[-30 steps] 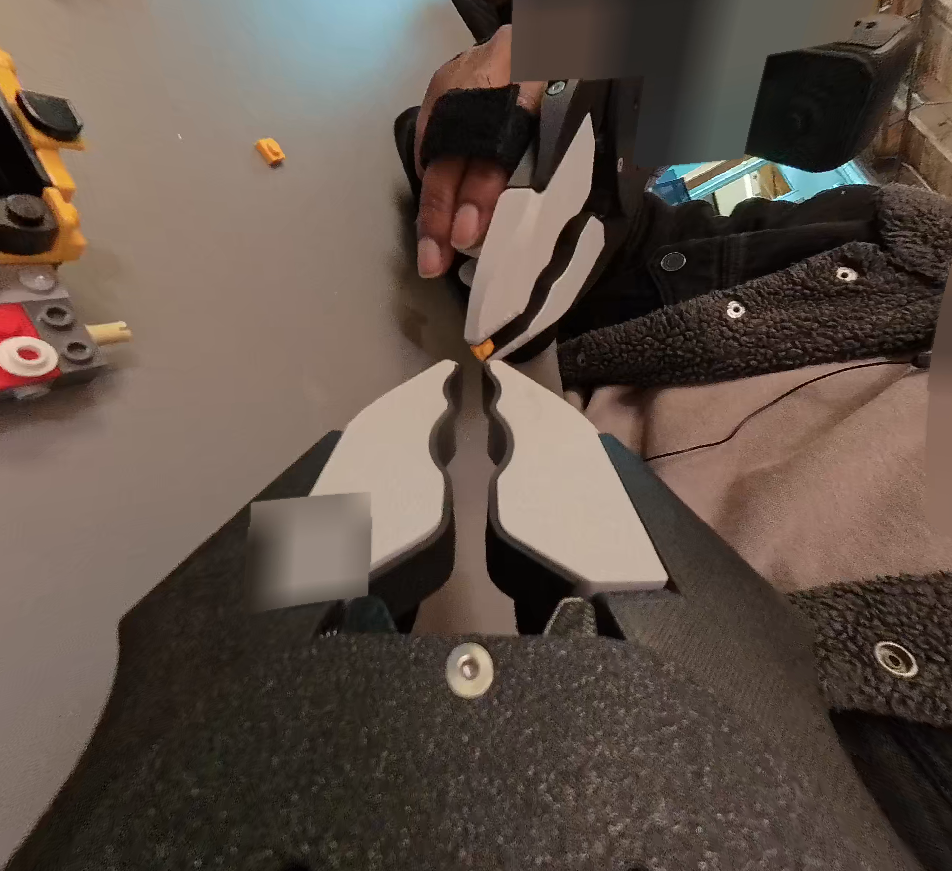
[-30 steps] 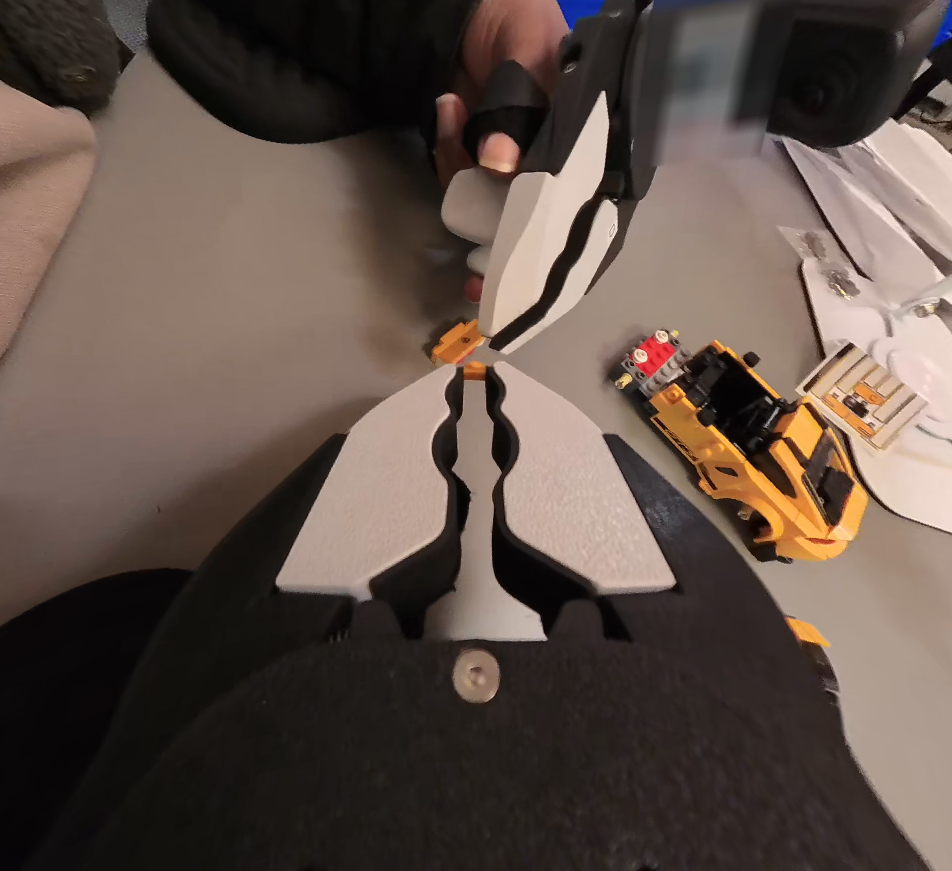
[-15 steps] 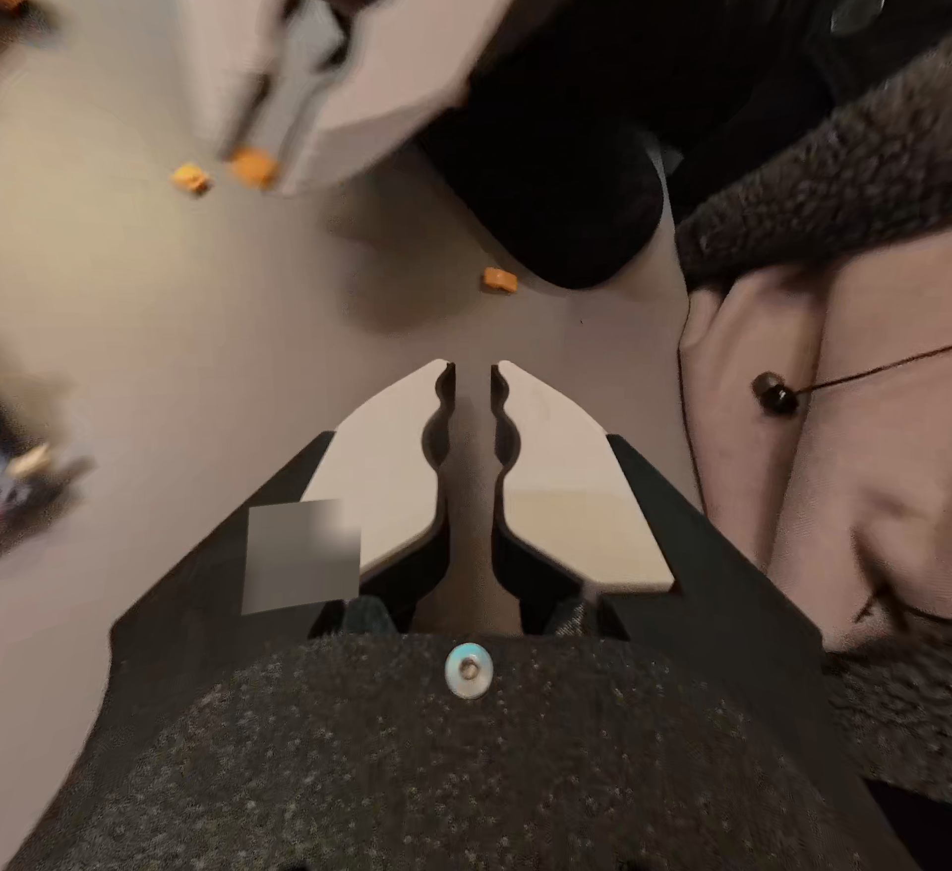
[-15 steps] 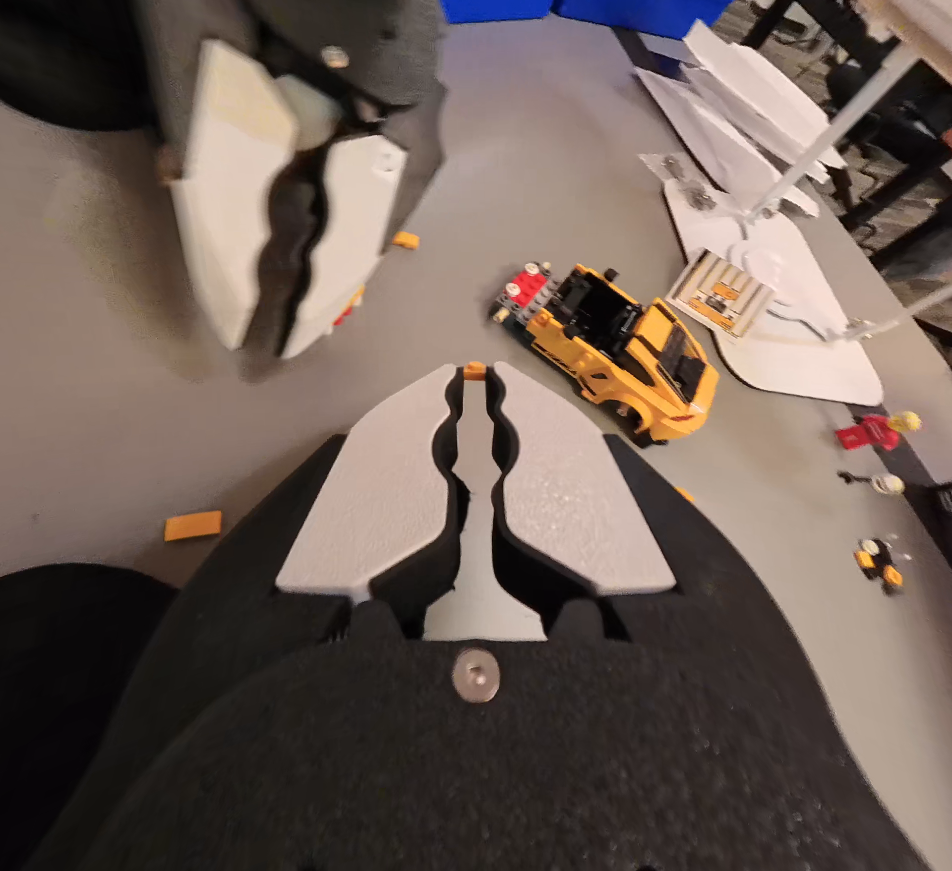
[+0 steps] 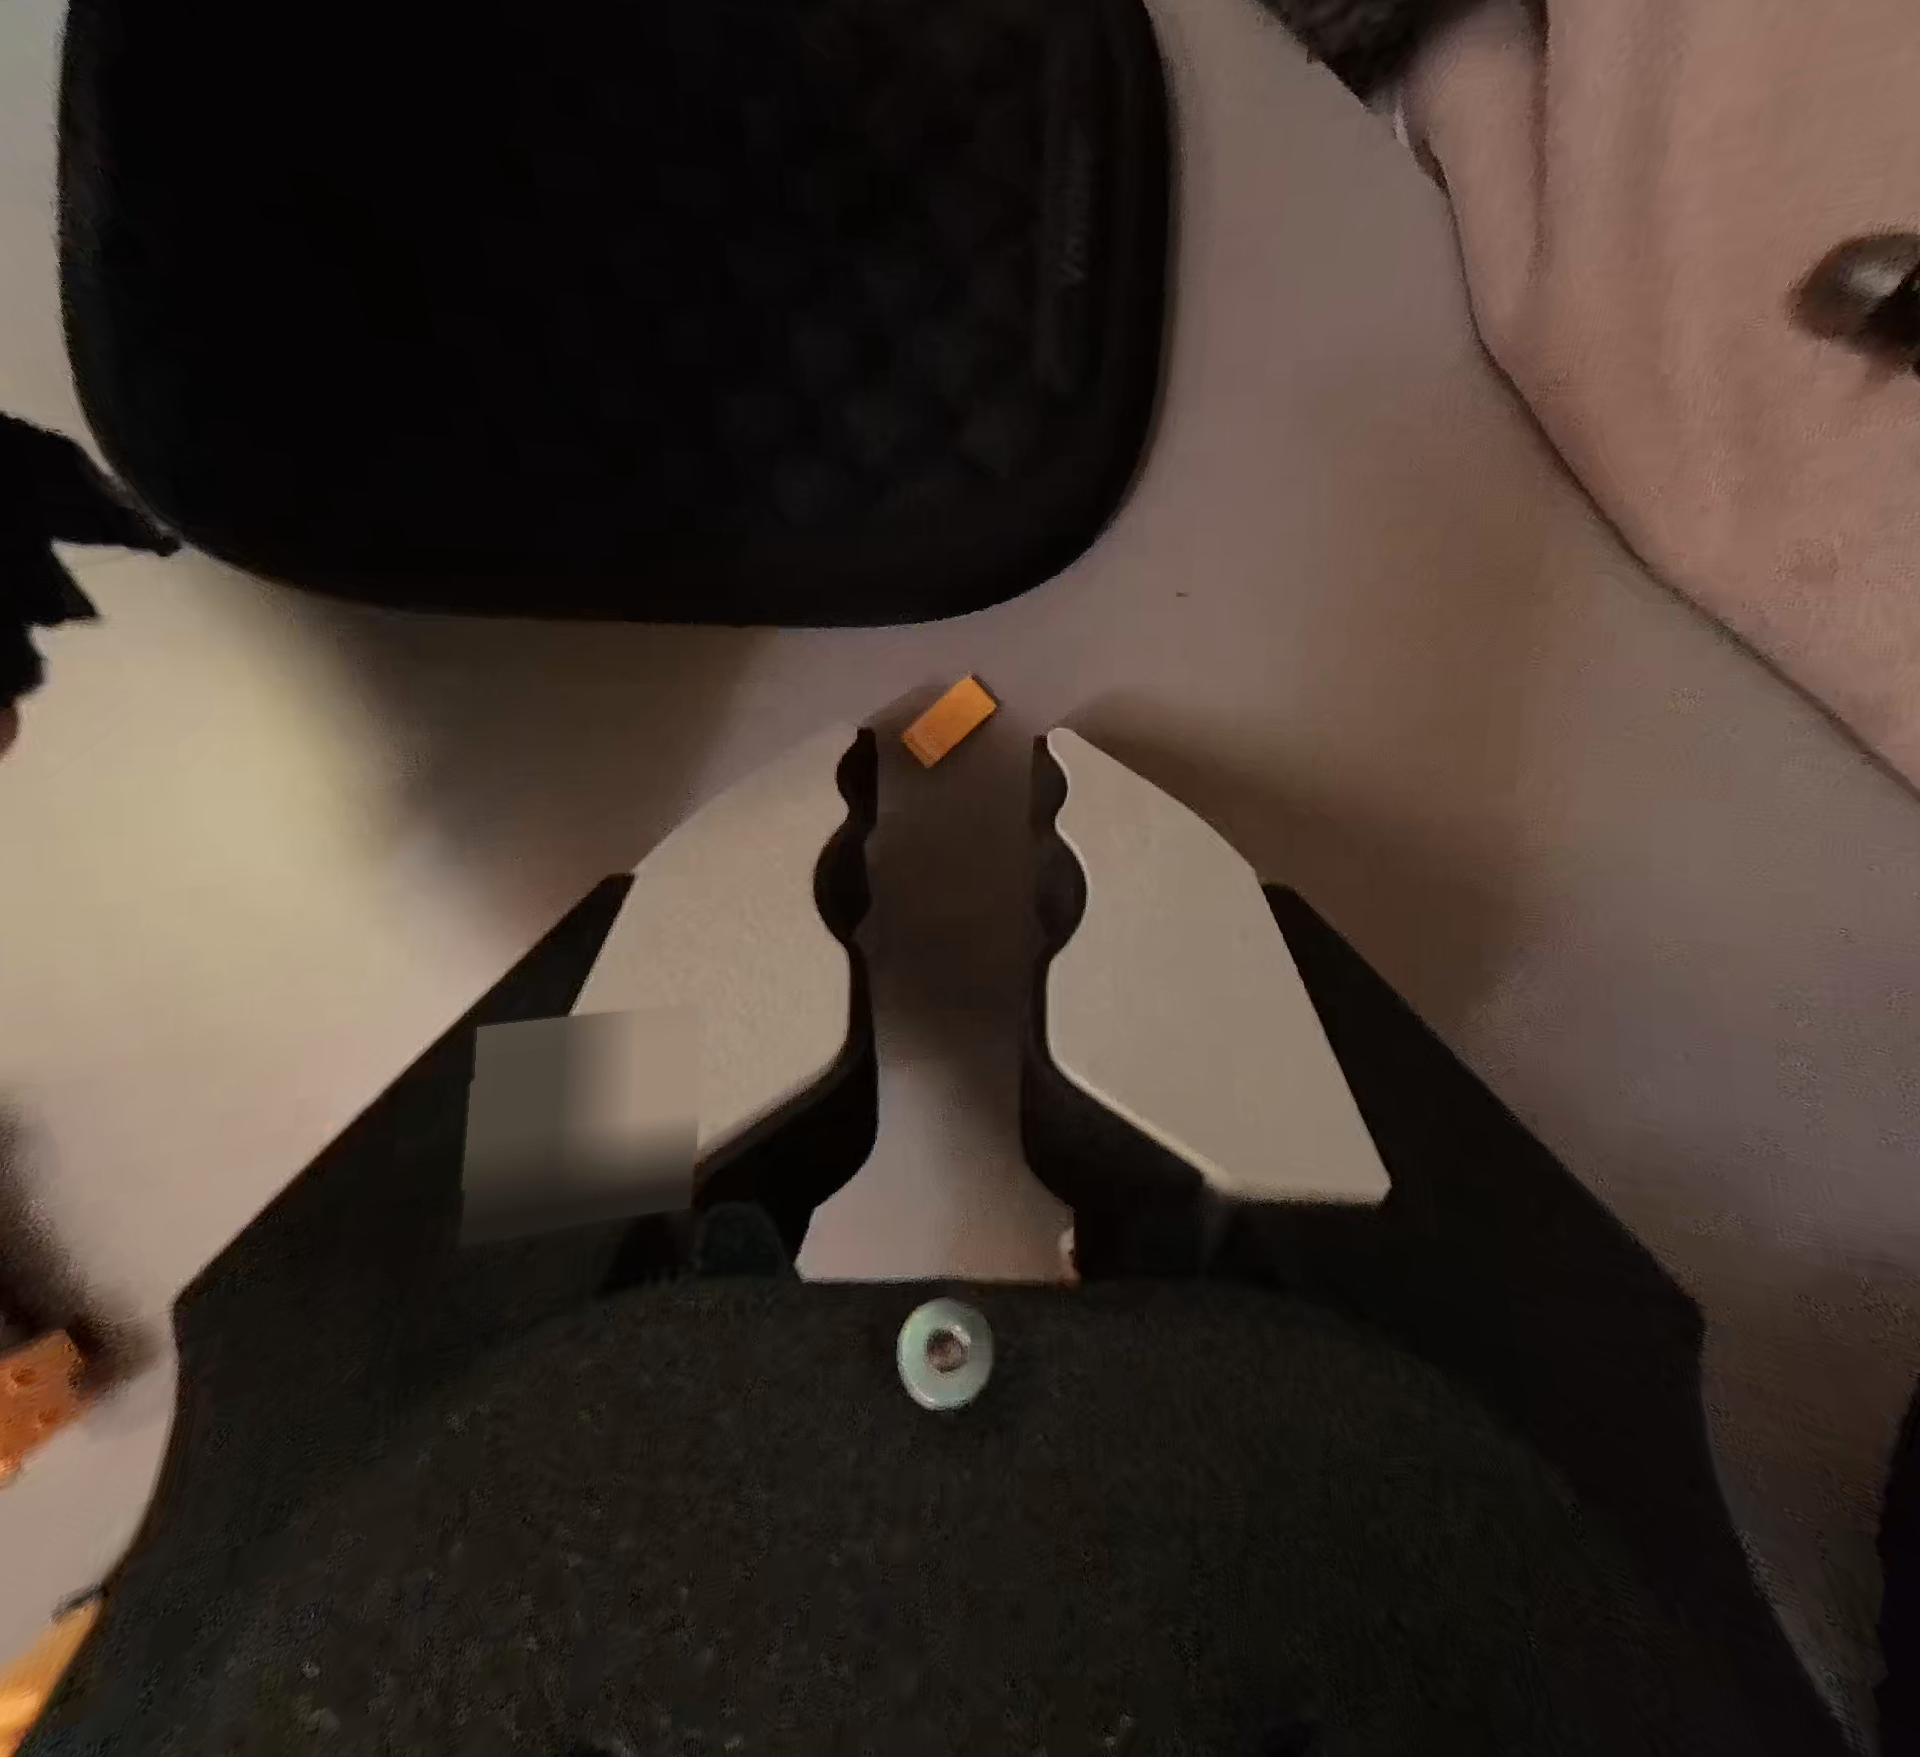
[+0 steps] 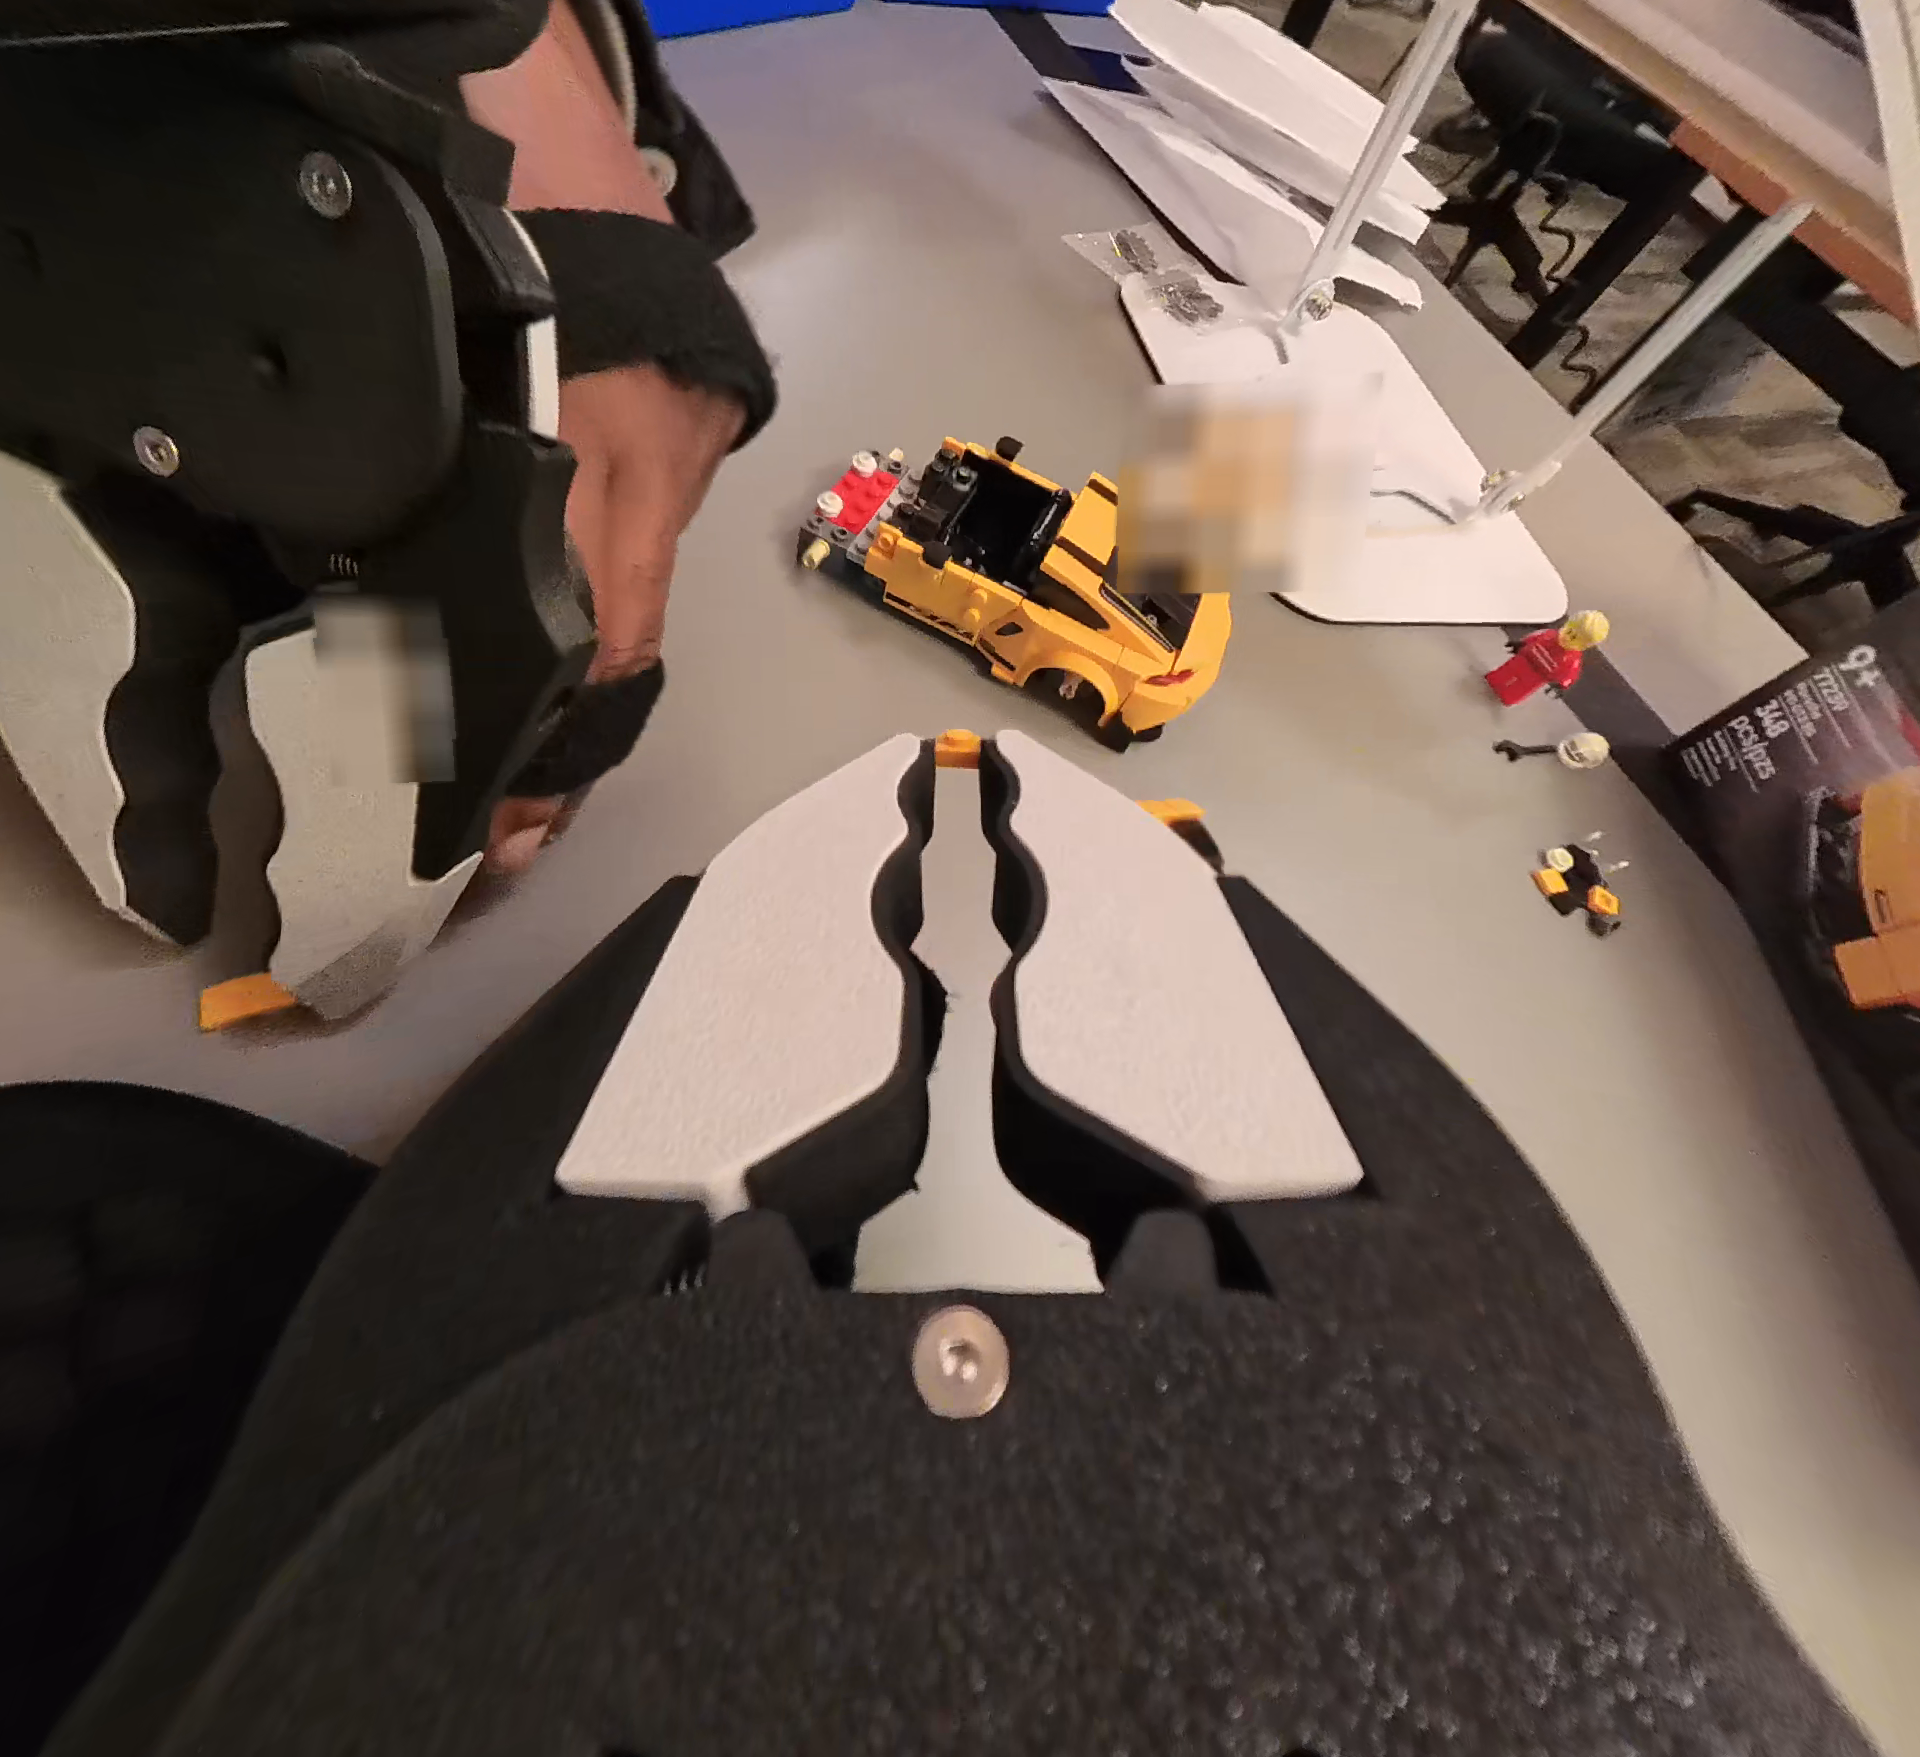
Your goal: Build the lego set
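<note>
My left claw (image 5: 954, 746) hangs spread wide over the grey table (image 5: 312, 772), a small orange tile (image 5: 948, 720) lying just past its tips. My right claw (image 6: 958, 751) pinches an orange brick (image 6: 956, 744); the yellow car (image 6: 1023, 580) sits beyond

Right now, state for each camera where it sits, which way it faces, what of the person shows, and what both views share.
Left wrist view: on the left gripper, facing down at the table, an orange tile and a black case; the person's clothing at right.
Right wrist view: on the right gripper, shut on a small orange piece, facing across the table toward the yellow car; a hand shows at left.
Shared: the table, the left gripper and, probably, the orange tile at its tips.
</note>
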